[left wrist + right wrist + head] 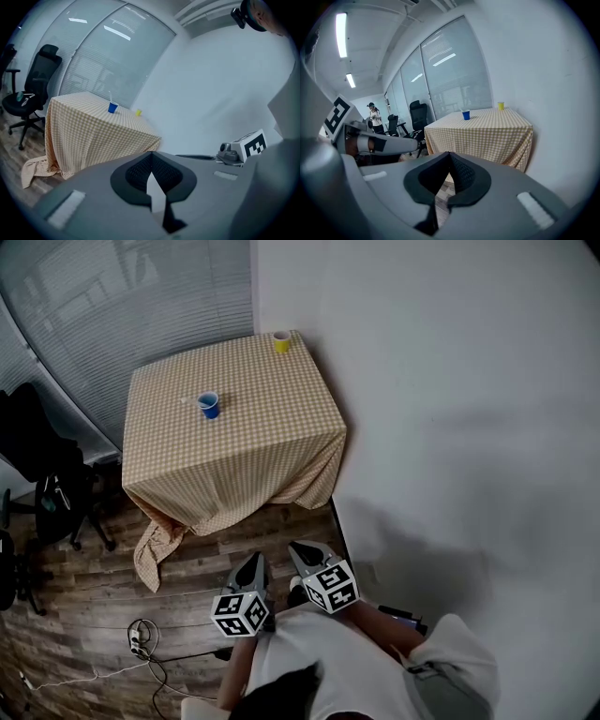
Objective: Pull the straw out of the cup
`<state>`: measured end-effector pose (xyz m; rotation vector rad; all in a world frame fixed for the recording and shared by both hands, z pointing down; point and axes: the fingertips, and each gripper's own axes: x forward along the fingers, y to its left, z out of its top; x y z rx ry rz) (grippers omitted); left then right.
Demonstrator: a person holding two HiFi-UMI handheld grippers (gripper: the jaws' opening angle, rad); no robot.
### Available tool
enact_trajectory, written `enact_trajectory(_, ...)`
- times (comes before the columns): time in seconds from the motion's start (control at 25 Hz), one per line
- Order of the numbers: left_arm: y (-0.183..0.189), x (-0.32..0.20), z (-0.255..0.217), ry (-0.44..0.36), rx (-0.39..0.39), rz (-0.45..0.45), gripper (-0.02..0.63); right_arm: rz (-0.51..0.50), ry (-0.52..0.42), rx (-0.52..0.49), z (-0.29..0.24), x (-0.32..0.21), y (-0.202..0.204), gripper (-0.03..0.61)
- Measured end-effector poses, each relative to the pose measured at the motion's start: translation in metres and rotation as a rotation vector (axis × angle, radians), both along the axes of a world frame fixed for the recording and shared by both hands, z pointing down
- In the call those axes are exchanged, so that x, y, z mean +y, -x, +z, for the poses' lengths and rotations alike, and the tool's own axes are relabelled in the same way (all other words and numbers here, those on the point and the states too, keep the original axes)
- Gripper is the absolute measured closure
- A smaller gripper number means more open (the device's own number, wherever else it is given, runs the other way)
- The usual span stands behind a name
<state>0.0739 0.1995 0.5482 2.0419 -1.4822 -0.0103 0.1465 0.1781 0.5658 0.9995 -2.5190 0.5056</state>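
Well, I'm nowhere near the work yet. From the head view the blue cup [209,406] stands well apart from both grippers, towards the left of the checked tabletop [262,418], which is pushed into the corner between the blinds and the white wall [450,390]. A thin pale straw [191,400] seems to lean out of the cup to its left, though at this range I can barely make it out. A yellow cup [281,341] stands at the far edge by the wall, away from the blue one, so it shouldn't crowd the pull.

I hold the left gripper [253,560] and the right gripper [298,547] low and side by side in front of my body, above the wooden floor [84,606], both aimed towards the table and tipped slightly down. I read that as a carrying posture, with the cup in sight of both gripper views. The jaws of each gripper are pressed together at the tips with nothing between them, which is sensible since there's nothing to take at this distance.

My judgement is that the task hasn't properly begun. I must close the gap, then spread one pair of jaws for the straw and perhaps steady the cup with the other. A light cup could tip or slide on the cloth. The cable [141,638] on the floor to my left is also worth avoiding.
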Motion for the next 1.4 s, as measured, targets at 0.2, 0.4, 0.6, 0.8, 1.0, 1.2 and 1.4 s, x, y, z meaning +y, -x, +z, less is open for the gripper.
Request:
enact_trajectory(0.2,-0.015,-0.019,0.004,0.009,0.004,-0.019,0.601,-0.025,-0.002,0.001,0.002,-0.021,-0.012,0.572)
enact_trajectory(0.4,-0.032,-0.036,0.006,0.021,-0.004,-0.011,0.601,-0.011,0.011,-0.012,0.005,-0.041,-0.028,0.572)
enact_trajectory(0.6,-0.041,-0.043,0.007,0.031,-0.023,-0.002,0.601,0.018,0.046,-0.036,0.008,-0.054,-0.040,0.573)
enact_trajectory(0.8,-0.043,-0.047,0.007,0.044,-0.001,-0.019,0.601,0.005,0.061,-0.044,0.008,-0.057,-0.042,0.572)
enact_trajectory(1.0,-0.039,-0.051,0.008,0.035,0.008,-0.029,0.601,0.014,0.067,-0.047,0.012,-0.061,-0.042,0.572)
enact_trajectory(1.2,-0.035,-0.059,0.007,0.014,-0.006,-0.017,0.601,0.028,0.045,-0.036,0.011,-0.066,-0.041,0.572)
enact_trajectory(1.4,-0.030,-0.070,0.005,0.000,-0.022,0.007,0.600,0.043,0.029,-0.022,0.009,-0.076,-0.035,0.572)
